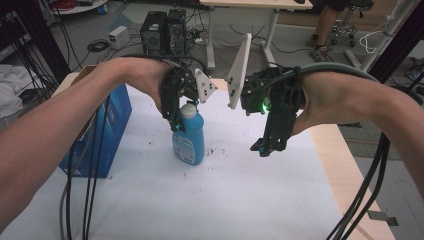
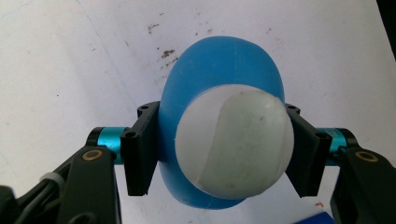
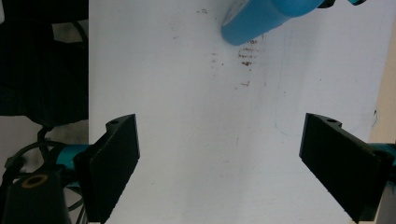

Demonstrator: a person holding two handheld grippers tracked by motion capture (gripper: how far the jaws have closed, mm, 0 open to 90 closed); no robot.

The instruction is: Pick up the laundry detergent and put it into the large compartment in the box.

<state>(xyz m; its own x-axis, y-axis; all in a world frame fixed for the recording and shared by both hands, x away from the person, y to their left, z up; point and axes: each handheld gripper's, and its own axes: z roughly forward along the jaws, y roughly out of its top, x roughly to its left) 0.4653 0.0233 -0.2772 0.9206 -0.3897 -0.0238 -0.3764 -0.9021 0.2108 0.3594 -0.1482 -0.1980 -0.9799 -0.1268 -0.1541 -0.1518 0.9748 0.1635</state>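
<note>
Blue bottle [image 1: 189,138] stands upright on white worktop [image 1: 210,200], long axis vertical, L gripper [image 2: 219,154] fingers clenched on its shoulder just under the cap; R gripper [image 3: 224,163] fingers released, off to its right.

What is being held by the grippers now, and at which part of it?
The left gripper holds the blue bottle with its jaws closed on the shoulders, just under the white cap. The right gripper holds nothing; its jaws are open.

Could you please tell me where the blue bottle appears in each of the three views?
High view: blue bottle centre-left, upright, under the left hand-held gripper.
Left gripper view: centre, white cap facing the camera, jaws closed on it.
Right gripper view: top edge.
Shared landmark: brown specks beside its base.
</note>
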